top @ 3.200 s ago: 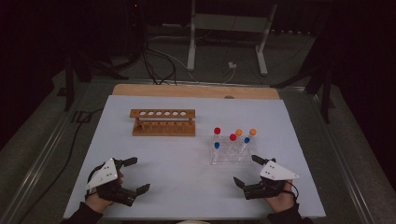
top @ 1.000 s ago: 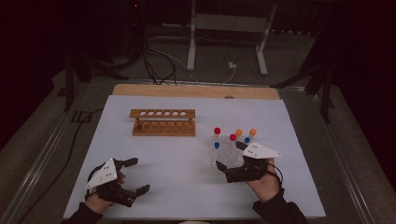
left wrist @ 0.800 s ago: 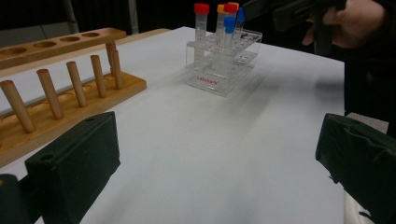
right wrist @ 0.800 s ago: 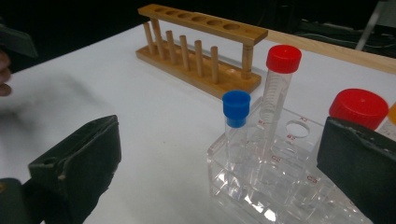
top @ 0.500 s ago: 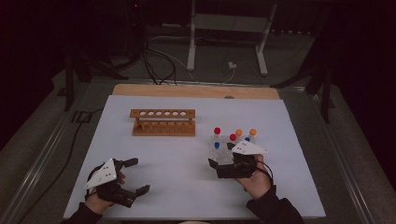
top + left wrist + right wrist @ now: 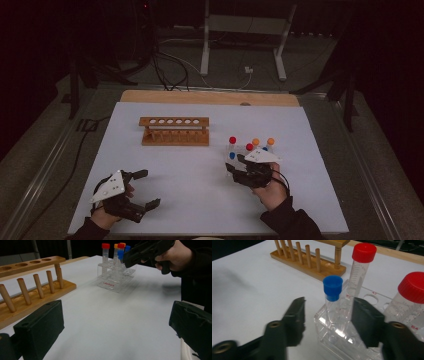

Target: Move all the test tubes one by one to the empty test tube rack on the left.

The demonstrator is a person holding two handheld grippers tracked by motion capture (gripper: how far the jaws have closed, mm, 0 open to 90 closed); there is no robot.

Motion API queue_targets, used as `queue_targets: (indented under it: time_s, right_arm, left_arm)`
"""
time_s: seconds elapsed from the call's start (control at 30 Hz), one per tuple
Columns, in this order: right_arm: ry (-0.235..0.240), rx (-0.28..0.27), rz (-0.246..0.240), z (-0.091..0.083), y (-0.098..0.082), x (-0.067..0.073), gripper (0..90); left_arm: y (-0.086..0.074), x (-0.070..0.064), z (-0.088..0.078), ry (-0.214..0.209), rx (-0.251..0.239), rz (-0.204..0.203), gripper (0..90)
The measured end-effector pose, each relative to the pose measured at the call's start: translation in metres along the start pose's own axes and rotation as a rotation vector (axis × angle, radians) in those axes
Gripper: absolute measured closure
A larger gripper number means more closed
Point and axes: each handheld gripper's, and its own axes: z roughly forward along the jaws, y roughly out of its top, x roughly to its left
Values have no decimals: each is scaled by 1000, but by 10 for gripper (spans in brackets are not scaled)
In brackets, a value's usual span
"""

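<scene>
A clear plastic rack (image 6: pixel 239 150) (image 6: pixel 342 340) on the white table holds several capped tubes, red, orange and blue. My right gripper (image 6: pixel 234 163) (image 6: pixel 330 315) is at the rack's near left corner. Its jaws stand on either side of a blue-capped tube (image 6: pixel 332 290) that is upright in the rack. They have just been closing, and a gap still shows on each side of the tube. A red-capped tube (image 6: pixel 362 262) stands just behind it. My left gripper (image 6: pixel 148 188) (image 6: pixel 116 325) rests open near the table's front left with nothing between its jaws.
An empty wooden tube rack (image 6: pixel 175 131) (image 6: pixel 37 287) with holes and pegs stands at mid-table, left of the clear rack. The white mat (image 6: pixel 190 170) stretches bare between the hands. A wooden strip (image 6: pixel 210 97) borders the far edge.
My right gripper has moved left and forward up to the clear rack, and its jaws have narrowed around the blue-capped tube. The left gripper has stayed put.
</scene>
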Motion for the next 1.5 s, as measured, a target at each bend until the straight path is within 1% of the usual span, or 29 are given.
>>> queue_targets:
  time_s: [0.03,0.07,0.1,0.27,0.3,0.4,0.47,0.53,0.6,0.9,1.13,1.33,1.37,1.43,1.47,1.5]
  right_arm:
    - [-6,-4,-3,0,0,0,502]
    - [-6,-4,-3,0,0,0,502]
    - [-10,1,-3,1,1,-1,550]
    - [-16,11,-16,3,0,0,588]
    - [-22,19,-21,4,0,0,621]
    - [-24,29,-35,5,-1,0,671]
    - [-20,32,-36,6,-1,0,700]
    - [-18,34,-44,6,-1,0,749]
    - [-23,35,-61,7,0,0,756]
    - [-32,38,-53,7,2,0,768]
    - [-33,21,-73,1,7,2,768]
    - [-32,-18,-84,-9,15,2,768]
    - [-32,-18,-84,-9,15,2,768]
    - [-31,-38,-88,-14,19,2,768]
    - [-31,-38,-88,-14,19,2,768]
    - [-33,-54,-96,-19,22,4,768]
  left_arm:
    - [0,0,0,0,0,2,6]
    - [0,0,0,-1,-2,2,6]
    - [0,0,0,0,-1,4,6]
    - [0,0,0,-2,-1,2,6]
    - [0,0,0,-1,-1,2,6]
    - [0,0,0,-2,-1,3,6]
    - [0,0,0,-2,1,3,6]
    - [0,0,0,-2,1,4,6]
    - [0,0,0,-3,0,2,6]
    - [0,0,0,-5,3,2,6]
    - [0,-1,0,4,7,10,6]
    - [0,-1,1,0,14,6,6]
    - [0,-1,1,-2,14,5,6]
    - [0,-1,1,-4,19,1,6]
    - [0,-1,1,-4,19,1,6]
    - [0,0,1,-3,21,-2,6]
